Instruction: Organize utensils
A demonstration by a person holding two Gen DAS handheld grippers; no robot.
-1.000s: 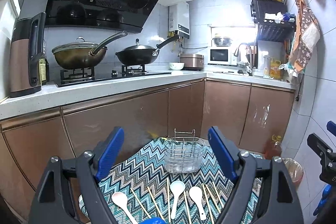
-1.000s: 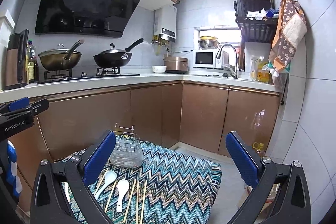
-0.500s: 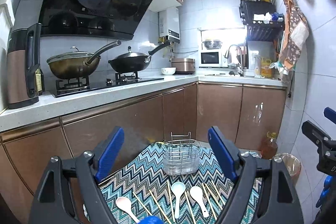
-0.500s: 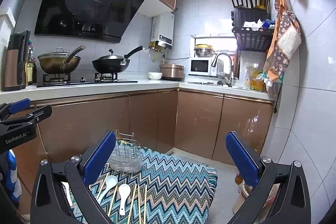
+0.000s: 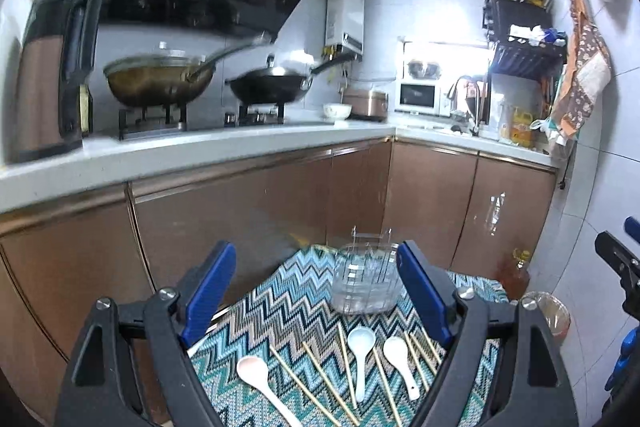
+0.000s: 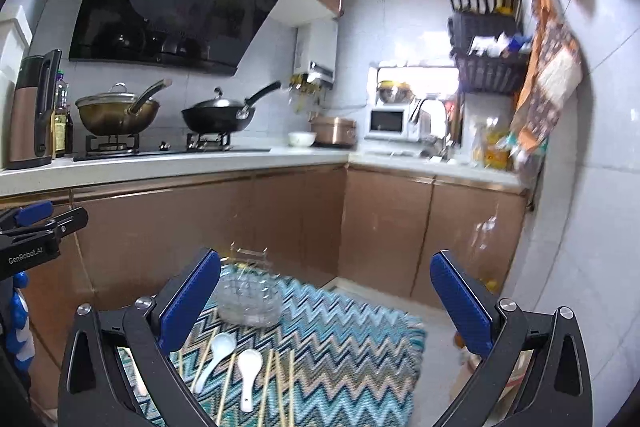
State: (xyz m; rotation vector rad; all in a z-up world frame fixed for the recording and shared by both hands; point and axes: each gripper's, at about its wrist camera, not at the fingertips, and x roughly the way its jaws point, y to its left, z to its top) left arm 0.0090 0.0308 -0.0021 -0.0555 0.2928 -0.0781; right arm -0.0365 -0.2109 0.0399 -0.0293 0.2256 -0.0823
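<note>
Both the left gripper point(image 5: 316, 291) and right gripper point(image 6: 324, 301) hover wide and empty; next likely a white ceramic spoon point(image 5: 360, 347) into the clear wire-framed holder point(image 5: 366, 283)

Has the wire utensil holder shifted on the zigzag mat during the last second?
No. The wire utensil holder sits at the same far end of the zigzag mat, just beyond the white spoons; only the cameras moved.

Two pans, a brass-coloured lidded one point(image 6: 116, 115) and a black wok point(image 6: 218, 117), sit on the stove; a microwave point(image 6: 388, 123) stands beside the sink tap point(image 5: 466, 95).
</note>
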